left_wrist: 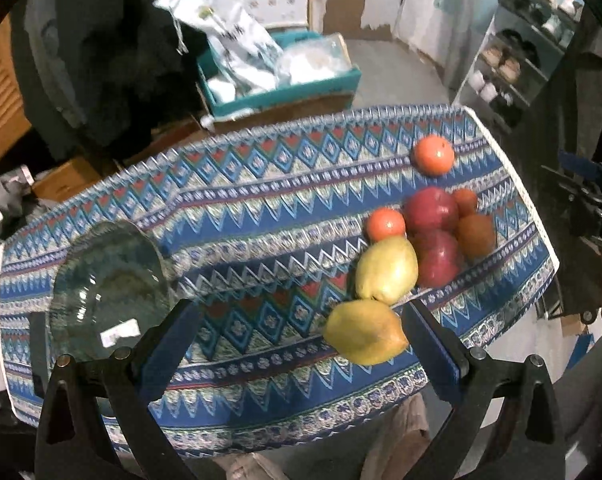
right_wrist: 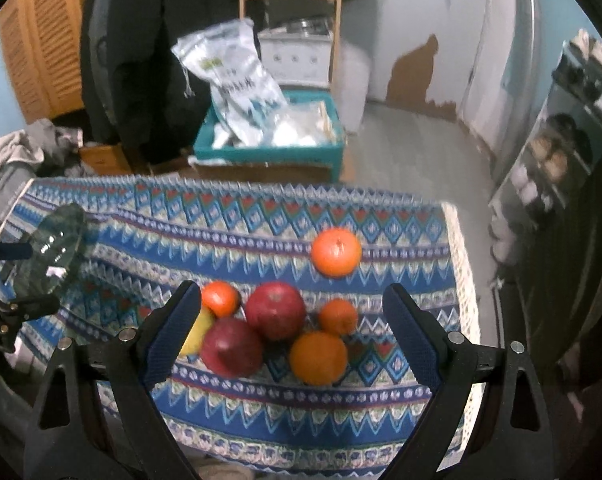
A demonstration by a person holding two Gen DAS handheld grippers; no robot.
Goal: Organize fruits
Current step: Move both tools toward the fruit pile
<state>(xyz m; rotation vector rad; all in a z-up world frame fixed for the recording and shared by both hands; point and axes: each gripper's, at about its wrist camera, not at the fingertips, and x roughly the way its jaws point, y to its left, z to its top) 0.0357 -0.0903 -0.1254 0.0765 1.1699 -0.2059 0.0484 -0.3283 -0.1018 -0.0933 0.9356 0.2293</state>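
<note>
Fruits lie on a blue patterned tablecloth [left_wrist: 261,216]. In the left wrist view, two yellow pears [left_wrist: 365,336] [left_wrist: 387,270], two red apples [left_wrist: 431,208] [left_wrist: 439,258] and several oranges [left_wrist: 434,155] lie at the right. A clear glass bowl [left_wrist: 105,280] sits at the left. My left gripper [left_wrist: 301,344] is open, its right finger beside the near pear. My right gripper [right_wrist: 293,340] is open above the apples [right_wrist: 275,310] [right_wrist: 233,346] and oranges [right_wrist: 319,358]. One orange [right_wrist: 336,252] lies apart, farther back. The bowl also shows in the right wrist view [right_wrist: 49,252].
A teal box [left_wrist: 281,84] with white bags stands on the floor beyond the table. A shoe rack [left_wrist: 517,52] stands at the right. Dark clothing [left_wrist: 113,52] hangs at the back left. The table's right edge [right_wrist: 467,280] is close to the fruits.
</note>
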